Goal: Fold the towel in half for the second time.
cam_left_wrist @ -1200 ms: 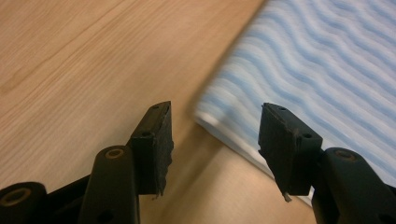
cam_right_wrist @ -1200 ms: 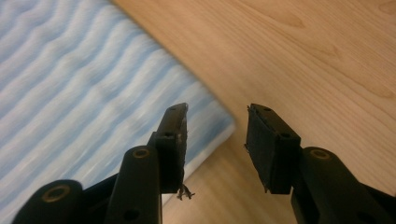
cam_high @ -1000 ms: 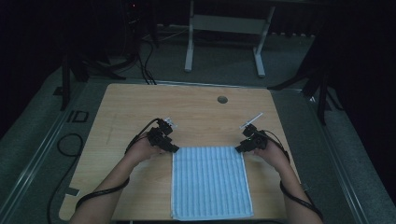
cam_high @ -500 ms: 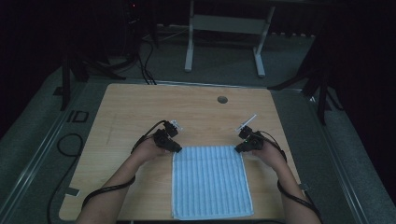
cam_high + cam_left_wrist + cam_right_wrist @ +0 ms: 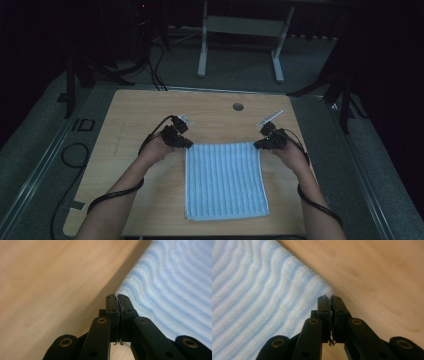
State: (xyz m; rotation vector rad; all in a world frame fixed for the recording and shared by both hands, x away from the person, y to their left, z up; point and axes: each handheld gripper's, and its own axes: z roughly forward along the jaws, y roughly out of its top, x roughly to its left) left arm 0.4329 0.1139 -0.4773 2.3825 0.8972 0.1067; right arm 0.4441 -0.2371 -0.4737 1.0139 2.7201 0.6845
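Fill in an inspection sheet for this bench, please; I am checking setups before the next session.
Surface: wooden table, a round hole near its far edge.
Job's things: blue striped towel, flat, far corners pinched.
Clutter: nothing seen.
Grippers: left gripper shut on the towel's far left corner; right gripper shut on its far right corner; jaws have just been closing.
Cables: black cable trails along each forearm; more loop on the floor.
Surroundings: dark room, grey carpet, white metal frame beyond the table.

The right claw (image 5: 330, 298) pinches a corner of the blue-striped towel (image 5: 262, 297) above the wooden table (image 5: 374, 272).
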